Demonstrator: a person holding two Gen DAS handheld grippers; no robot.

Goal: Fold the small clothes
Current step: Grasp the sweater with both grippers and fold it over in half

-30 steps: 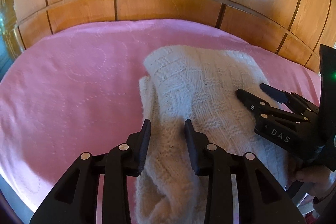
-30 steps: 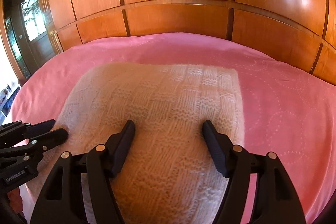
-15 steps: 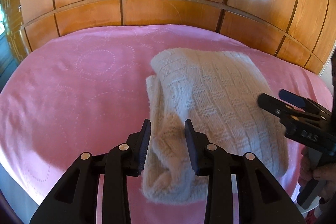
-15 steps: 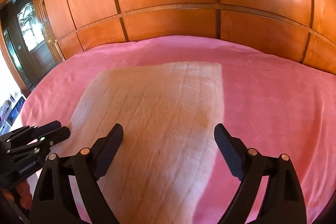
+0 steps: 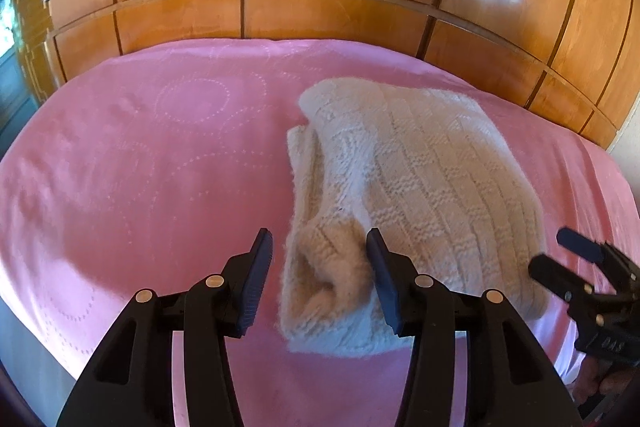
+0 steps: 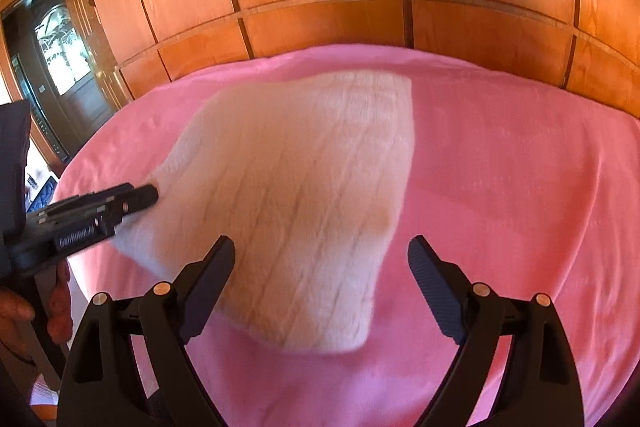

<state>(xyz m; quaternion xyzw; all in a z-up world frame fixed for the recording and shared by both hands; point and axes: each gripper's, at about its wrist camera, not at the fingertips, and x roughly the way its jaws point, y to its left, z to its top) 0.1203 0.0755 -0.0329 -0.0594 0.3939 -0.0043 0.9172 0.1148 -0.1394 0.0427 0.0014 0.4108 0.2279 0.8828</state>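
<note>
A cream knitted garment [image 5: 420, 179] lies folded on the pink bedspread [image 5: 160, 167]. My left gripper [image 5: 320, 283] hovers at its near left corner. Its jaws are opening; the fluffy corner shows between them, and the left pad stands apart from the knit. In the right wrist view the garment [image 6: 300, 167] is blurred. My right gripper [image 6: 322, 287] is wide open over its near edge, holding nothing. Each gripper shows in the other's view: the right gripper [image 5: 560, 255] at the garment's right side, the left gripper [image 6: 140, 193] at its left side.
Glossy wooden wardrobe panels [image 5: 320, 19] rise right behind the bed. A dark door with patterned glass [image 6: 60, 55] stands at the far left. A person's hand [image 6: 56, 303] grips the left tool. The bedspread [image 6: 500, 167] spreads bare to the garment's right.
The left jaws have spread wider and let the knit corner lie loose. The right jaws widened early on, and that gripper drew back toward the garment's near right. Both grippers sit farther from the garment.
</note>
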